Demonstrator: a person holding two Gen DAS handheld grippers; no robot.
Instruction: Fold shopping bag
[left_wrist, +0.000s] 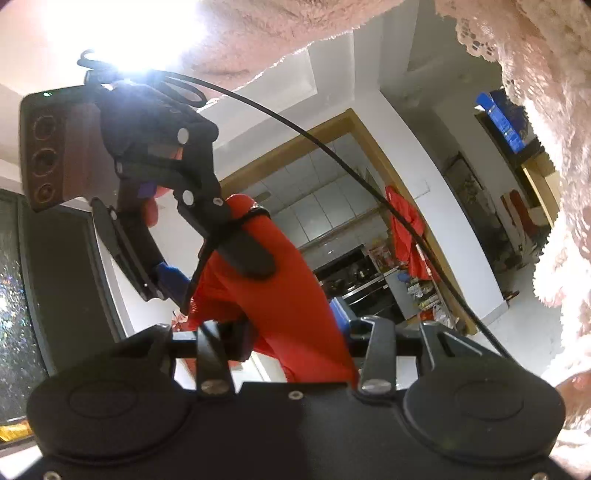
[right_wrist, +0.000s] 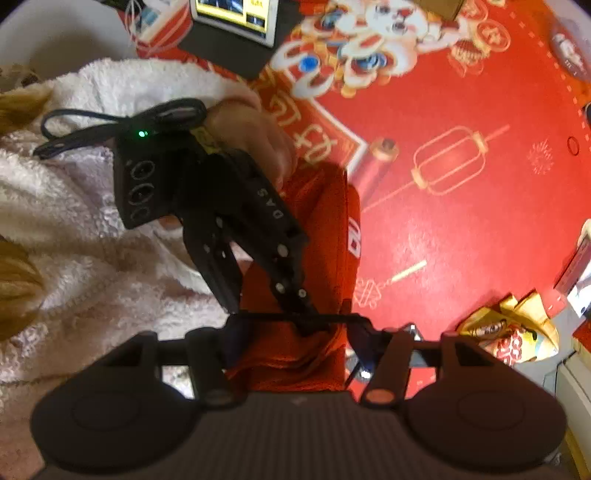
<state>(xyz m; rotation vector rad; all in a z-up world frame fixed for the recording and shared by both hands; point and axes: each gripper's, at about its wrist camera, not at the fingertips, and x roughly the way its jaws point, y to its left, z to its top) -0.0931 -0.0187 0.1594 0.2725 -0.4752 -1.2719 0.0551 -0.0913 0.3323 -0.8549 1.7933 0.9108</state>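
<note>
Left hand-held gripper (left_wrist: 295, 328): jaws part-open, red shopping bag (left_wrist: 280, 295) bunched between them, seemingly pinched, held above the table (right_wrist: 461, 229). Right hand-held gripper (right_wrist: 291, 343): bag between jaws; grip unclear. Risk: slick fabric slips, fold collapses.

Red shopping bag (left_wrist: 291, 295) between both claws

A red festive tablecloth (right_wrist: 461, 229) printed with lanterns carries a tablet (right_wrist: 236, 16) and what may be a crumpled snack wrapper (right_wrist: 517, 328); kitchen cabinets (left_wrist: 321, 206) stand beyond a doorway.
</note>
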